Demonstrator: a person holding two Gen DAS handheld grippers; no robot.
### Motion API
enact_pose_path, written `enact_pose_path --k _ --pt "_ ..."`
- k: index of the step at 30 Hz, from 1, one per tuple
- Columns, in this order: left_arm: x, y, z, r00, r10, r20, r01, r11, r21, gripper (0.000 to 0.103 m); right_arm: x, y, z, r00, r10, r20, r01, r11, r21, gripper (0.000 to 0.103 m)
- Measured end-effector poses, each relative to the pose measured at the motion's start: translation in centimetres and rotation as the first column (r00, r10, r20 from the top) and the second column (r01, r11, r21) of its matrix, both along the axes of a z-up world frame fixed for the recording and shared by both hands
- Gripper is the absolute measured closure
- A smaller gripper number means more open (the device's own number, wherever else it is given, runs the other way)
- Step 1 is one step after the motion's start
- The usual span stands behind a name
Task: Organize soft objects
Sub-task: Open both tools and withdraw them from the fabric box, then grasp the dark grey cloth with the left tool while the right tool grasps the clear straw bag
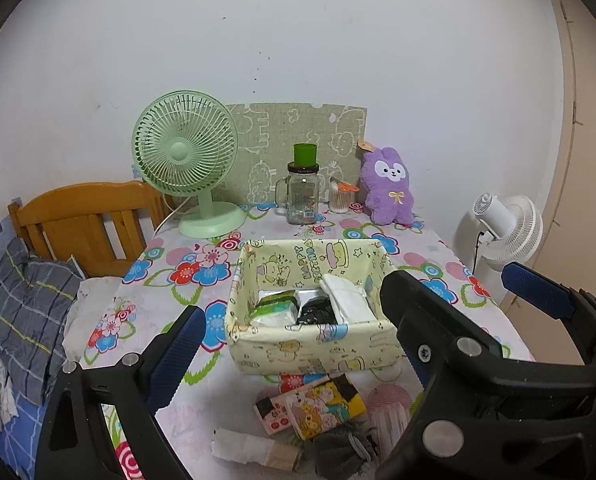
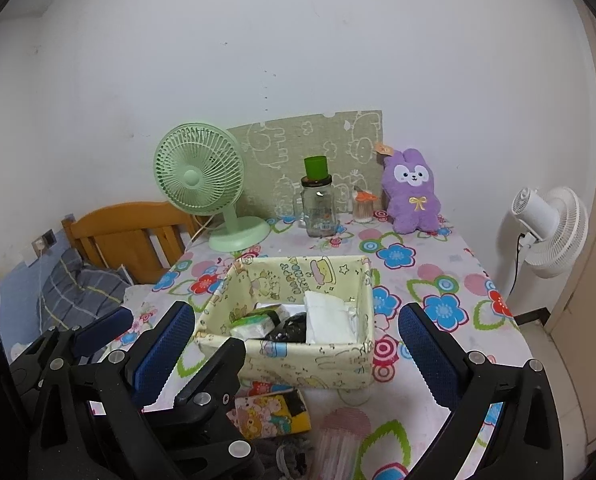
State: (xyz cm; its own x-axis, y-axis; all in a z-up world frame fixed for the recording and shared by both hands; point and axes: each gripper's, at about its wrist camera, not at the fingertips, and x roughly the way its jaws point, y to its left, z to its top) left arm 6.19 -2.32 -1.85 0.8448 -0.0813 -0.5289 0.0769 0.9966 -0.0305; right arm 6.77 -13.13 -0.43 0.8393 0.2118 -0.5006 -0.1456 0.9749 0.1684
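Right wrist | right tool (image 2: pixel 298 344) wide, empty | fabric basket (image 2: pixel 298 354) between fingers, untouched

We read "HAPPY BIRTHDAY" printed in green letters on the inner back wall of the yellow fabric basket (image 1: pixel 257 268), beside a cartoon cake; in the right wrist view the same words run along that wall at a slant. The small pink packet (image 1: pixel 271 410) lying in front of the basket bears red characters that we cannot make out. The glass jar (image 1: pixel 302 200) carries a small label, too tiny to read.
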Motion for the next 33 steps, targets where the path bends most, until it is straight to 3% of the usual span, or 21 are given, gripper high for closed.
enact_pose_path --k 20,33 --pt "-2.5 -0.1 -4.1 0.999 0.003 -0.039 -0.003 1.0 -0.008 0.005 -2.8 -0.1 -4.1 1.0 0.008 -0.028 -0.008 1.0 0.007 0.0" --pt "-2.3 -0.4 -9.1 0.992 -0.015 -0.127 0.013 1.0 -0.022 0.005 -3.1 -0.4 -9.0 0.994 -0.005 -0.105 0.006 1.0 0.013 0.0"
